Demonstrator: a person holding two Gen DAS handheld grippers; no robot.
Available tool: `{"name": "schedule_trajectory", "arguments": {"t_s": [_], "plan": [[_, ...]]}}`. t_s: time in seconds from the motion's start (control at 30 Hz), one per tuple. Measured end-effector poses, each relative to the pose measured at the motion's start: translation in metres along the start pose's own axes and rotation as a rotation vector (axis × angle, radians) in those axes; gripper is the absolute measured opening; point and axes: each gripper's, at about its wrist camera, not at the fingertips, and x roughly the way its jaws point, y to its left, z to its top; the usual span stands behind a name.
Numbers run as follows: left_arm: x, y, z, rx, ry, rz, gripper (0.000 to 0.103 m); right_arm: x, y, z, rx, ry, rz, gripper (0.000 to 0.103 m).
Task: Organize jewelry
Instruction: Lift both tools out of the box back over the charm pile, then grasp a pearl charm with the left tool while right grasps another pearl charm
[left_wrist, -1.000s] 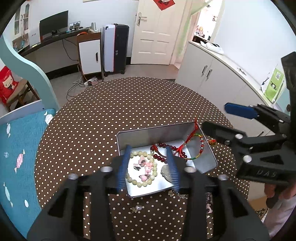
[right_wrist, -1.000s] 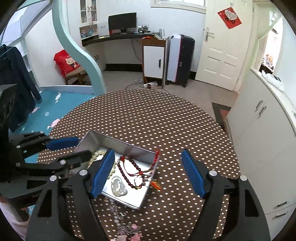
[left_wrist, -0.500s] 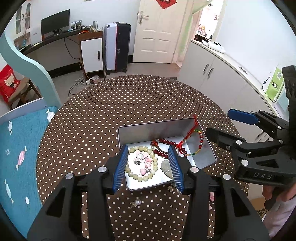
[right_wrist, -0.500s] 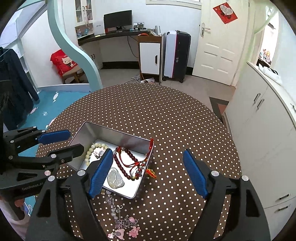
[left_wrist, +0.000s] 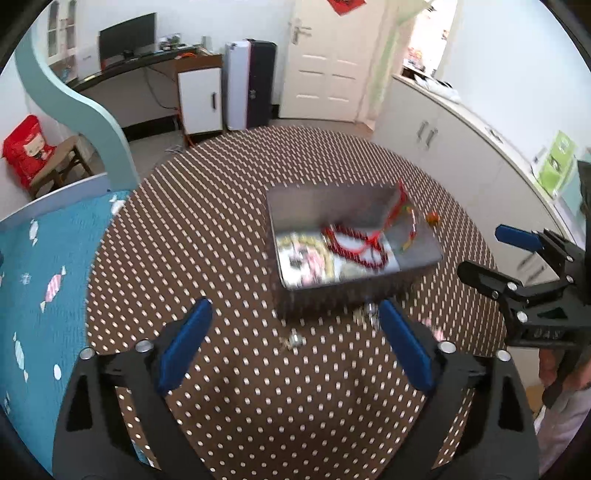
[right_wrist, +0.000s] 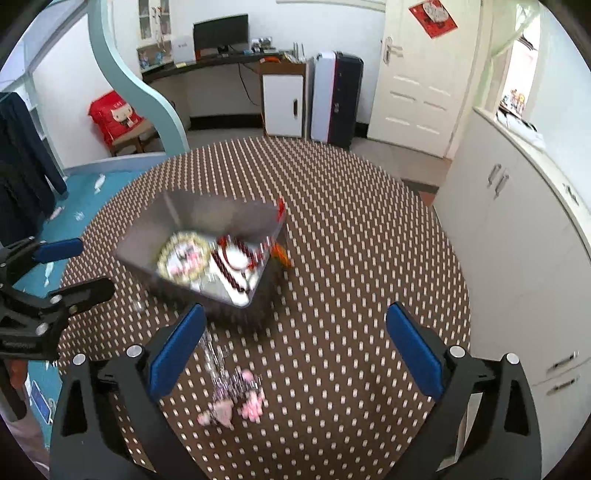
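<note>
The metal tin (left_wrist: 354, 254) sits on the polka-dot tablecloth (left_wrist: 207, 236), a little toward two o'clock from the table's middle in the left wrist view, and most of the jewelry already lies inside it: a pale green bead bracelet (right_wrist: 181, 260) ringing some pinkish trinkets at the tin's seven o'clock corner, a dark red bead strand (left_wrist: 354, 251) in the middle, and a red cord bracelet (left_wrist: 397, 210) draped over the rim at one o'clock, its orange tassel (right_wrist: 281, 254) hanging outside onto the cloth. That much reads as done, though the cord piece is only half in. What is left lies on the cloth at the tin's six o'clock side: a silvery chain (right_wrist: 214, 363) running toward the camera in the right wrist view, ending in a blurred cluster of pink charms (right_wrist: 234, 404), and a small silver piece (left_wrist: 293, 339) lying apart near the left gripper. The left gripper (left_wrist: 293, 349) hangs above the table with its jaws spread wide and nothing between them; the right gripper (right_wrist: 295, 349) is likewise spread and empty, with the chain and charms lying just in front of its left finger. Both views are motion-blurred, so finer detail of the loose pieces cannot be told. By my judgement the task is well past halfway, with the chain and the small piece to be collected.
</note>
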Motion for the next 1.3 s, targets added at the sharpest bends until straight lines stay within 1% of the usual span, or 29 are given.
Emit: {"name": "schedule_trajectory", "arguments": {"t_s": [0.1, 0.17, 0.23, 0.3, 0.37, 0.4, 0.47, 0.53, 0.57, 0.6, 0.63, 0.7, 0.77, 0.8, 0.83, 0.87, 0.93, 0.97, 1.0, 1.07, 1.13, 1.2, 1.3], "plan": [[0.019, 0.003, -0.015, -0.002, 0.054, 0.015, 0.092, 0.012, 0.000, -0.017, 0.026, 0.049, 0.001, 0.095], [0.031, 0.005, -0.023, -0.011, 0.075, 0.017, 0.091, 0.020, 0.000, -0.027, 0.044, 0.086, 0.011, 0.095], [0.042, 0.008, -0.028, -0.021, 0.082, 0.005, 0.068, 0.027, 0.001, -0.034, 0.055, 0.113, 0.015, 0.095], [0.051, 0.008, -0.029, -0.021, 0.095, 0.014, 0.064, 0.034, 0.002, -0.040, 0.067, 0.143, 0.011, 0.095], [0.054, 0.006, -0.030, 0.006, 0.073, 0.031, 0.057, 0.039, 0.003, -0.043, 0.080, 0.155, 0.015, 0.095], [0.055, 0.005, -0.031, 0.014, 0.073, 0.026, 0.053, 0.040, 0.004, -0.043, 0.083, 0.156, 0.021, 0.095], [0.055, 0.002, -0.031, 0.032, 0.072, 0.034, 0.042, 0.039, 0.007, -0.042, 0.091, 0.137, 0.030, 0.095], [0.055, -0.002, -0.033, 0.064, 0.070, 0.071, 0.026, 0.037, 0.010, -0.038, 0.104, 0.113, 0.063, 0.095], [0.055, -0.003, -0.034, 0.068, 0.069, 0.069, 0.022, 0.036, 0.012, -0.036, 0.112, 0.097, 0.096, 0.095], [0.054, -0.001, -0.035, 0.066, 0.071, 0.060, 0.016, 0.036, 0.015, -0.034, 0.114, 0.082, 0.110, 0.095], [0.052, 0.001, -0.035, 0.053, 0.075, 0.055, 0.015, 0.035, 0.020, -0.033, 0.107, 0.064, 0.127, 0.095], [0.049, 0.005, -0.037, 0.031, 0.072, 0.039, 0.015, 0.035, 0.030, -0.029, 0.087, 0.049, 0.156, 0.087], [0.046, 0.006, -0.039, 0.025, 0.065, 0.039, 0.015, 0.040, 0.039, -0.026, 0.070, 0.047, 0.185, 0.066], [0.046, 0.007, -0.039, 0.020, 0.066, 0.035, 0.015, 0.043, 0.045, -0.025, 0.057, 0.051, 0.204, 0.063], [0.044, 0.008, -0.041, 0.011, 0.065, 0.031, 0.015, 0.048, 0.050, -0.025, 0.043, 0.063, 0.213, 0.057], [0.042, 0.009, -0.041, 0.005, 0.061, 0.029, 0.015, 0.050, 0.056, -0.024, 0.033, 0.062, 0.197, 0.056], [0.036, 0.011, -0.044, -0.001, 0.046, 0.013, 0.015, 0.052, 0.063, -0.022, 0.004, 0.053, 0.185, 0.051], [0.033, 0.012, -0.044, -0.001, 0.038, 0.005, 0.015, 0.053, 0.068, -0.022, -0.019, 0.044, 0.162, 0.044], [0.031, 0.012, -0.044, 0.001, 0.033, 0.000, 0.015, 0.055, 0.071, -0.022, -0.030, 0.038, 0.149, 0.040], [0.028, 0.012, -0.045, 0.008, 0.017, -0.015, 0.015, 0.058, 0.077, -0.020, -0.050, 0.027, 0.152, 0.024], [0.026, 0.012, -0.046, 0.006, 0.011, -0.023, 0.015, 0.059, 0.082, -0.020, -0.083, 0.013, 0.130, 0.018], [0.025, 0.013, -0.048, 0.002, 0.007, -0.032, 0.015, 0.061, 0.083, -0.020, -0.093, 0.009, 0.140, 0.016], [0.023, 0.014, -0.048, 0.000, -0.004, -0.036, 0.015, 0.060, 0.085, -0.022, -0.103, -0.004, 0.133, 0.014]]}}
